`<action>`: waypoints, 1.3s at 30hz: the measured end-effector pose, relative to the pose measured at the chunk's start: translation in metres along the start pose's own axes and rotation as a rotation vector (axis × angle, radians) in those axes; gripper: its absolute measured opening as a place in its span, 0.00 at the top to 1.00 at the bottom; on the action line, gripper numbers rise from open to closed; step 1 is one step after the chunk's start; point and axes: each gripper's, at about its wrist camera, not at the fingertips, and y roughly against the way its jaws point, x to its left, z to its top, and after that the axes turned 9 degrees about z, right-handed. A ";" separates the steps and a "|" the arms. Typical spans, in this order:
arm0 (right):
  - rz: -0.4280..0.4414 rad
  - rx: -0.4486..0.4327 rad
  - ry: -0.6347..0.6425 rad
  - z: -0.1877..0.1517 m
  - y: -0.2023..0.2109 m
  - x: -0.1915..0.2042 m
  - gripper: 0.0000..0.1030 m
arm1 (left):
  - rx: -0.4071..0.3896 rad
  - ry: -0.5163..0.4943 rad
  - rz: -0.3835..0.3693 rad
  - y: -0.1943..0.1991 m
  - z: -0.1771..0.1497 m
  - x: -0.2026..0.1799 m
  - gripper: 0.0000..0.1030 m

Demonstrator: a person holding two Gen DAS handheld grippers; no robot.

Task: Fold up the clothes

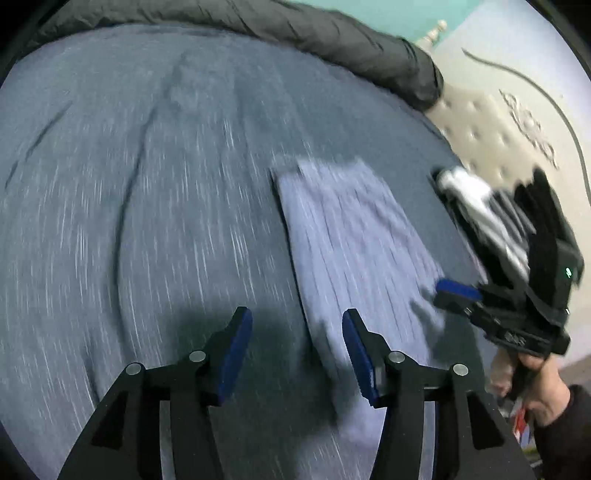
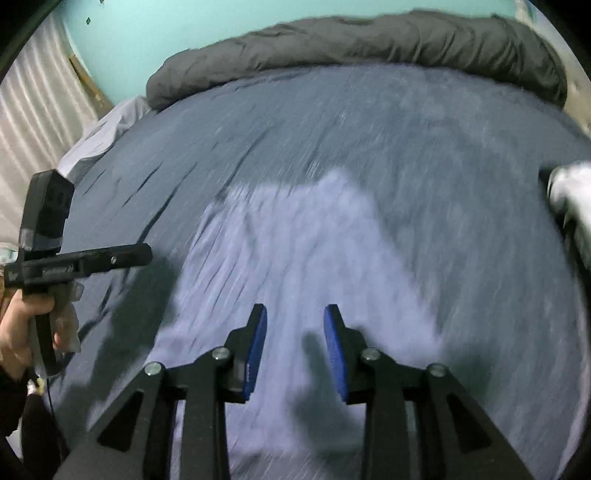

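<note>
Left gripper [image 1: 297,325]: nearest the lens in the left wrist view; black linkage arms with blue pads, jaws spread apart, nothing between them. It hangs above the bed at the left edge of the garment. Seen from the right wrist view [image 2: 142,254] it shows side-on at the far left, held by a bare hand [image 2: 22,325].

Right gripper [image 2: 295,321]: jaws parted with a clear gap, nothing held; blue pads face each other above the garment. In the left wrist view [image 1: 458,291] it sits at the right edge of frame, blurred, one blue pad visible over the garment's right side; the holding hand [image 1: 546,384] wears a dark sleeve.

Garment [image 2: 295,251]: pale lavender-grey cloth lying flat on the bed, below and ahead of the right gripper and just right of the left one [image 1: 351,236]. Motion blur hides its folds and type.

Bed sheet [image 1: 147,184]: blue-grey, with several dark creases, spread under the garment.

Duvet [image 2: 351,44]: dark grey, bunched in a roll along the far edge of the bed.

Black-and-white item [image 1: 476,206]: lies at the bed's right edge beyond the garment, apart from it; too blurred to identify.

Wall [image 2: 147,33]: turquoise, behind the duvet.

Headboard [image 1: 487,125]: beige, tufted, at the right in the left wrist view.
</note>
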 end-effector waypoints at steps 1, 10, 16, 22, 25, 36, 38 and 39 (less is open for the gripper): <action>0.008 0.014 0.000 -0.008 -0.001 0.004 0.69 | 0.014 0.004 -0.015 0.003 -0.010 -0.004 0.47; 0.037 0.049 0.000 -0.045 -0.008 0.040 0.69 | 0.043 -0.094 -0.018 0.016 -0.064 -0.051 0.47; 0.009 0.070 -0.017 -0.052 -0.018 0.044 0.69 | 0.040 -0.161 0.056 0.007 -0.072 -0.069 0.49; 0.006 0.055 -0.060 -0.060 -0.006 0.037 0.69 | 0.043 -0.205 0.086 0.000 -0.079 -0.070 0.96; 0.014 0.049 -0.063 -0.060 -0.005 0.037 0.69 | 0.033 -0.205 0.077 0.002 -0.081 -0.069 0.97; 0.024 0.067 -0.004 -0.055 -0.019 0.050 0.69 | 0.062 -0.115 -0.027 0.018 -0.078 -0.050 0.97; -0.018 0.078 0.034 -0.055 -0.024 0.056 0.69 | 0.065 -0.122 -0.025 0.017 -0.079 -0.052 0.97; -0.036 0.079 0.052 -0.055 -0.027 0.058 0.69 | 0.068 -0.123 -0.026 0.016 -0.079 -0.052 0.97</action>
